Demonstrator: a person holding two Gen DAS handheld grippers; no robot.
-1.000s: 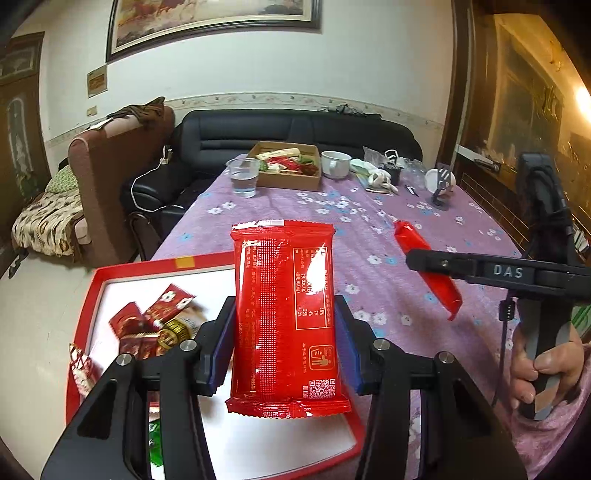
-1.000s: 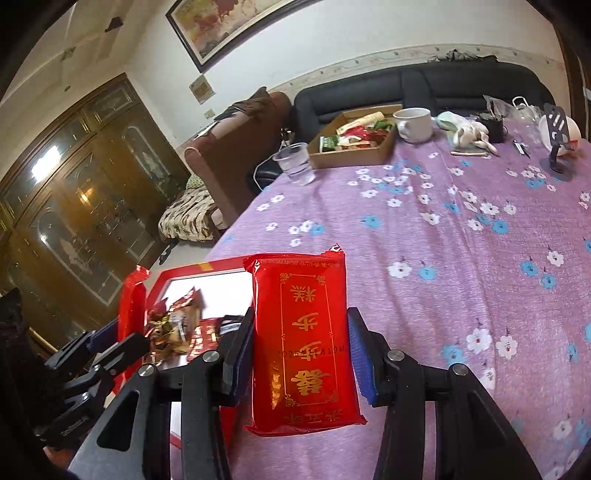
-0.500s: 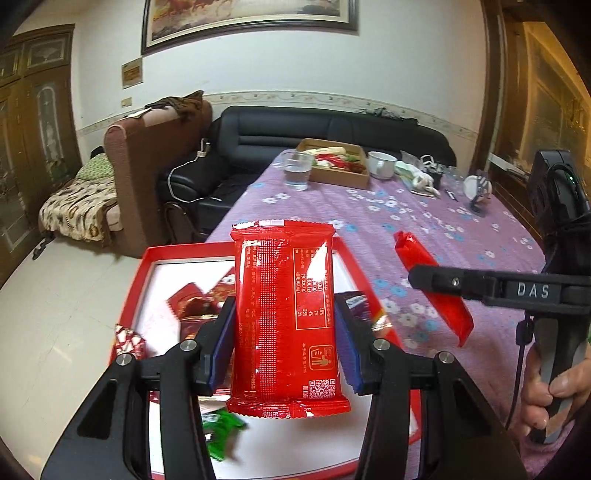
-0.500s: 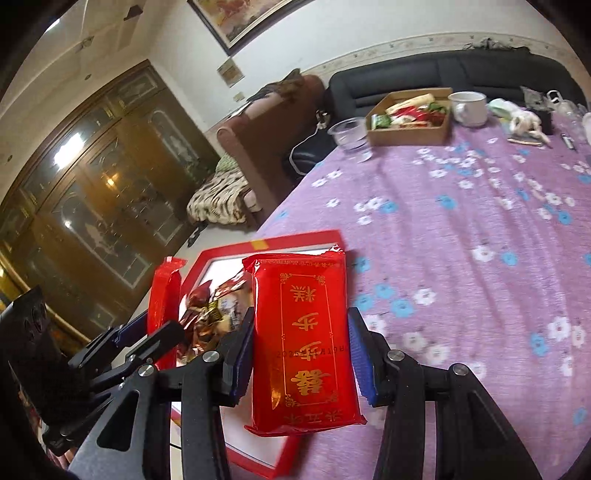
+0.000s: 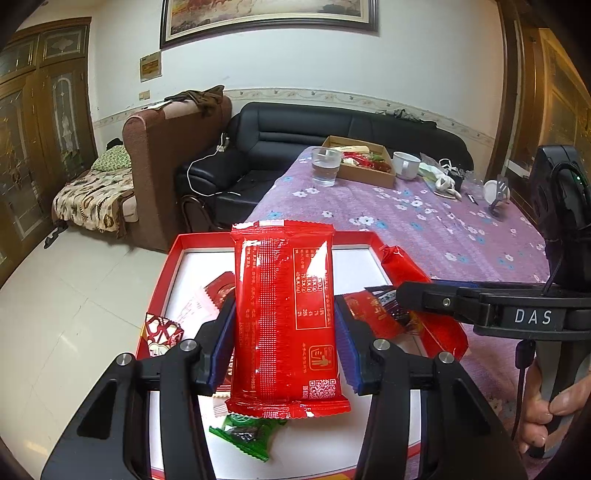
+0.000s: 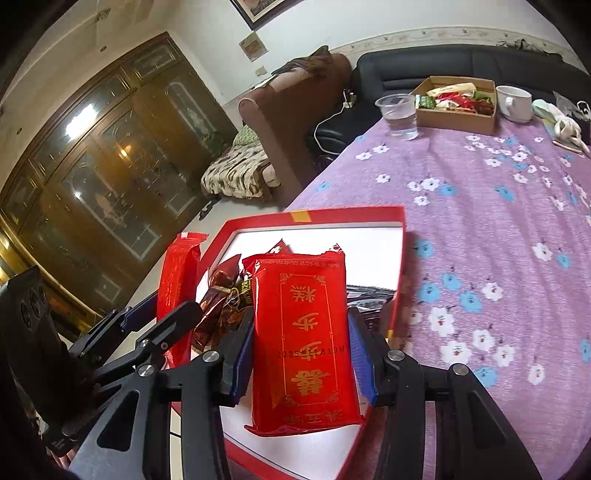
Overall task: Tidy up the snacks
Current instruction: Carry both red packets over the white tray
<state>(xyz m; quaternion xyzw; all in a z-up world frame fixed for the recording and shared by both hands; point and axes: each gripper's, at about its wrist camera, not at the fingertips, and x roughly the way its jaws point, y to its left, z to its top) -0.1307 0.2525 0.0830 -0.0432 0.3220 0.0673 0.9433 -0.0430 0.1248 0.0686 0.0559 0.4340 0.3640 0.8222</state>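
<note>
We're in a home living room: a black leather sofa [image 5: 354, 129] runs along the far wall under a framed painting [image 5: 269, 14], a brown armchair [image 5: 173, 147] to its left, a glass-fronted wooden cabinet [image 6: 110, 166] at far left, and a table under a purple flowered cloth [image 5: 424, 229].

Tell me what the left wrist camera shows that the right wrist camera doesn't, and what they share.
Only the left wrist view shows the green wrapper in the tray, the hand holding the right gripper's handle, and the printed back of the packet clamped in the left gripper. Only the right wrist view shows the gold-lettered front of the packet clamped in the right gripper, and the wooden cabinet. Both show the red tray, the cardboard box, the plastic cup and the sofa.
</note>
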